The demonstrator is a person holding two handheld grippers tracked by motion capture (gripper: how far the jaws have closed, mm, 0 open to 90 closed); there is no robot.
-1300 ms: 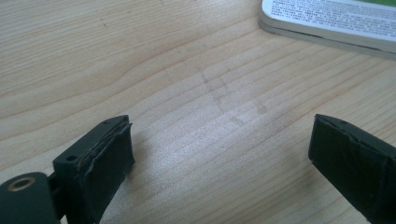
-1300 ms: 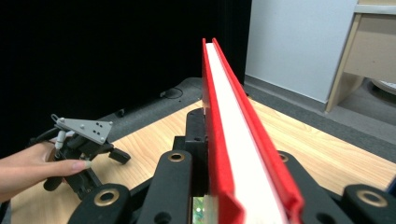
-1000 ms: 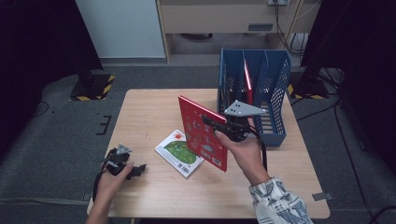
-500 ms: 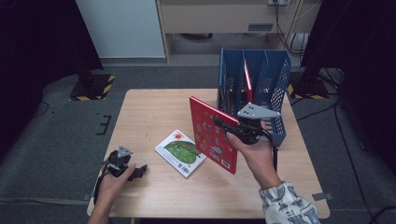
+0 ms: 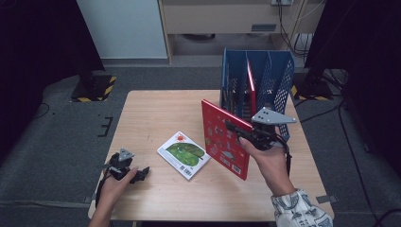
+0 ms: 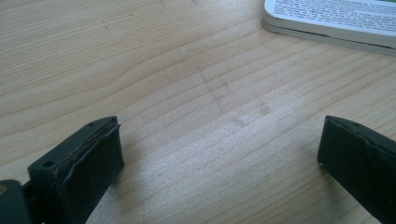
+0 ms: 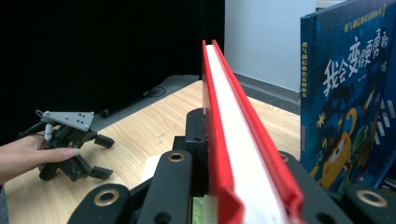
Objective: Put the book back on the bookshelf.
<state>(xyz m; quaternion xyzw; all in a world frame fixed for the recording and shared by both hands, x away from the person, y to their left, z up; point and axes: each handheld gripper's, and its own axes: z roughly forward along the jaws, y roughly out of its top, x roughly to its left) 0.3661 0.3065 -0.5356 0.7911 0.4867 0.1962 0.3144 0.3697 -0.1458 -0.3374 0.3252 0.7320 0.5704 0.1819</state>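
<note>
My left gripper (image 5: 135,174) sits nearest me, resting on the table (image 5: 156,113) well to the left of the rack (image 5: 257,85), with my hand (image 5: 113,182) around it. Its jaws stand wide apart with nothing between them; in the left gripper view bare wood lies between the pads, and the edge of the green book (image 6: 327,21) shows just beyond them. That green book (image 5: 183,154) lies flat on the table, between my left gripper and the rack, nearer the front edge.

My right gripper (image 5: 236,128) is up off the table, just in front of the rack. Its jaws are clamped on the red book (image 5: 224,139), which stands on edge and tilted, its lower corner toward me and its upper corner close to the rack's front. In the right gripper view I look straight along the red book (image 7: 233,140), white pages between red covers, with a jaw pressed to each cover. To its right stands a blue book (image 7: 345,93).

Farthest off, the rack stands at the table's back right corner, a thin red book (image 5: 250,87) upright in one of its slots.
</note>
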